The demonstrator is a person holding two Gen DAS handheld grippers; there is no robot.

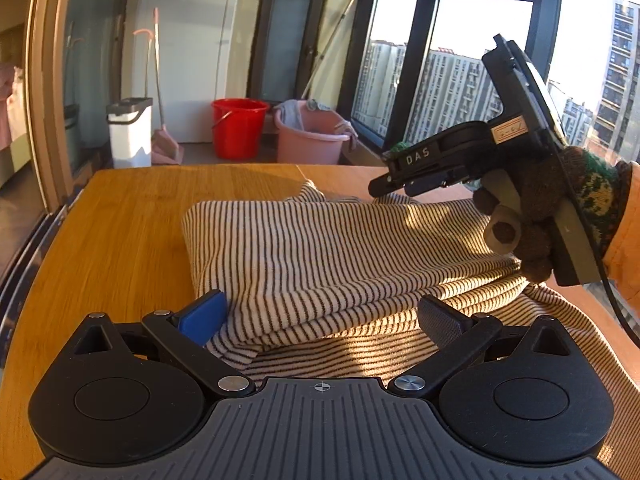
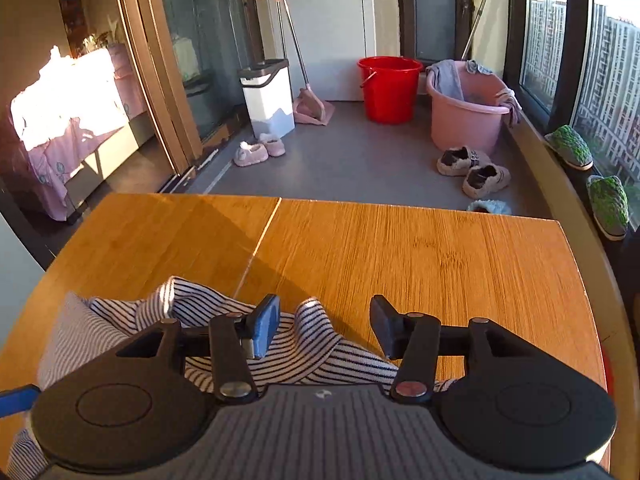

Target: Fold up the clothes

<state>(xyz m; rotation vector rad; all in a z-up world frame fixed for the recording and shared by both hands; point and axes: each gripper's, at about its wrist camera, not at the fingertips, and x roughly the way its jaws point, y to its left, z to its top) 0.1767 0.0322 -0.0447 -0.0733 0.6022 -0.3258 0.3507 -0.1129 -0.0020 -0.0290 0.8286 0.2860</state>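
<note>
A white garment with thin dark stripes (image 1: 320, 248) lies folded over on the wooden table (image 1: 120, 232). My left gripper (image 1: 320, 312) is open and empty, low at the garment's near edge, its fingers to either side of the cloth. My right gripper (image 1: 400, 184) is held in a gloved hand above the garment's far right part. In the right wrist view my right gripper (image 2: 324, 328) is open and empty, above a bunched end of the striped garment (image 2: 304, 344).
The table's far half (image 2: 400, 248) is bare wood. Beyond it on the floor stand a red bucket (image 2: 390, 88), a pink basin (image 2: 466, 108), a white bin (image 2: 268, 96) and several slippers. Windows run along the right.
</note>
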